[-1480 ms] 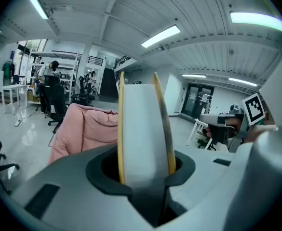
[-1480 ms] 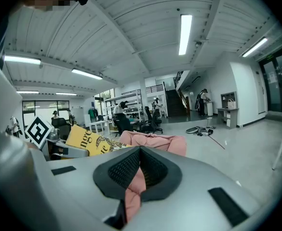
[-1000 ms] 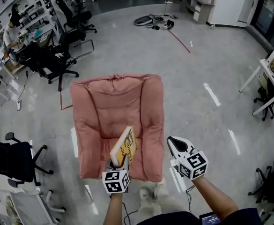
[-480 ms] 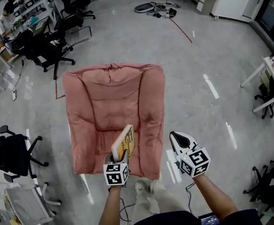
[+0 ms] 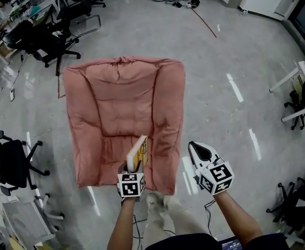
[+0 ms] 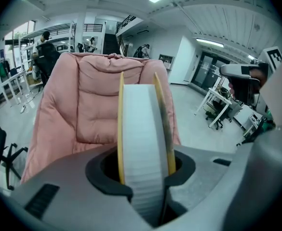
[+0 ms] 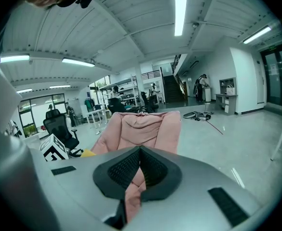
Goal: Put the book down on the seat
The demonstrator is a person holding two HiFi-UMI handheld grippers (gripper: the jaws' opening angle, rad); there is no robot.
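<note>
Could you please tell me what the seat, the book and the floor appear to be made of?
Seat: soft pink fabric over padding, matte; it shows stitched quilting and creases.
Book: paper pages with a yellow cover, probably card; the left gripper view shows a white page block between thin yellow edges.
Floor: hard, polished grey surface, perhaps concrete or epoxy; it reflects the ceiling lights.

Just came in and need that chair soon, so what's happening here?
A person holds a gripper in each hand. The left gripper is shut on a yellow book, held on edge over the front of the pink seat, not yet laid down. The right gripper hangs beside the seat, shut and empty.
</note>
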